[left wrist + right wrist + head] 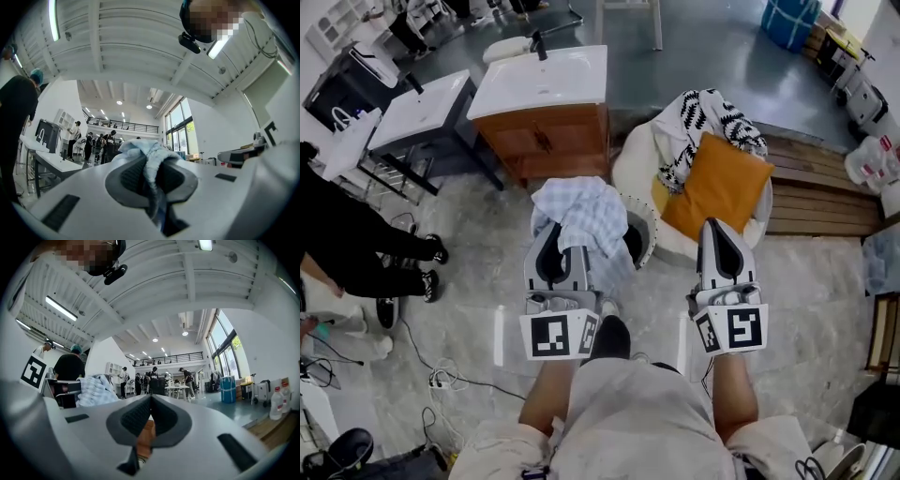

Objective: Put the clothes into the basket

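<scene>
Left claw (564,251): clamped on the pale blue-and-white checked cloth (581,214), which hangs over the round white basket (650,223). Right claw (718,232): closed, empty.

Recommendation: I should lower the bulk below the rim before releasing, so that no corner drapes outside.

Basket contents: hidden beneath the cloth.

Orange cushion (719,183) on beanbag (633,157) — washbasin cabinet (546,141) beside

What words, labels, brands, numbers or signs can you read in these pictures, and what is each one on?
No text reads clearly.
White print on a black T-shirt: too blurred to read.
Labels on the bottles: too small to read.
The square markers: black-and-white patterns, no words.
</scene>
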`<state>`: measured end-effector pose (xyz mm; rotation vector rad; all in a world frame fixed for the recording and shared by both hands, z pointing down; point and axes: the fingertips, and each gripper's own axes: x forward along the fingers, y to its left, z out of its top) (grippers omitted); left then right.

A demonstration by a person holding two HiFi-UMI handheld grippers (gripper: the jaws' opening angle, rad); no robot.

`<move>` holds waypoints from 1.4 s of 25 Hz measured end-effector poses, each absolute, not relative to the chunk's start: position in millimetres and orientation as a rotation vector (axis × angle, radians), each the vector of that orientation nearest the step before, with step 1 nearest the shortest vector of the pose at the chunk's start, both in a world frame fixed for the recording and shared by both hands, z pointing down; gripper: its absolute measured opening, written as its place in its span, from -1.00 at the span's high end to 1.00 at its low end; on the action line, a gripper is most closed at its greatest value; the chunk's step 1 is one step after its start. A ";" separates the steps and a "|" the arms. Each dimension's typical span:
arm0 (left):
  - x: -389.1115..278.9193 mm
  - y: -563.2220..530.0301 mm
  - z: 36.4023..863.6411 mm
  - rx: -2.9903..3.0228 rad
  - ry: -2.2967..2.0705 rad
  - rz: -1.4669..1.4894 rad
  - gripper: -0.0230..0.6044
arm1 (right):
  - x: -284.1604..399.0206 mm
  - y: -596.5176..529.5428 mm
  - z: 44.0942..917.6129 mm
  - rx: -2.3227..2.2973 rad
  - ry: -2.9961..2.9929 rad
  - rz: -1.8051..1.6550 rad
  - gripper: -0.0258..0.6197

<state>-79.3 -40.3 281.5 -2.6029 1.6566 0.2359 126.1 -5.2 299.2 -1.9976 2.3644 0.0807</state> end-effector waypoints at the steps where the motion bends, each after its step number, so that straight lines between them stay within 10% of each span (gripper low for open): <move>1: -77.9 -53.4 284.9 -2.622 1.641 0.228 0.78 | 122.7 -17.8 300.7 -2.006 2.368 0.077 0.96; 35: 29.6 -214.4 586.0 -3.049 1.612 -0.640 0.78 | 181.3 -208.3 426.7 -2.079 2.505 -0.252 0.96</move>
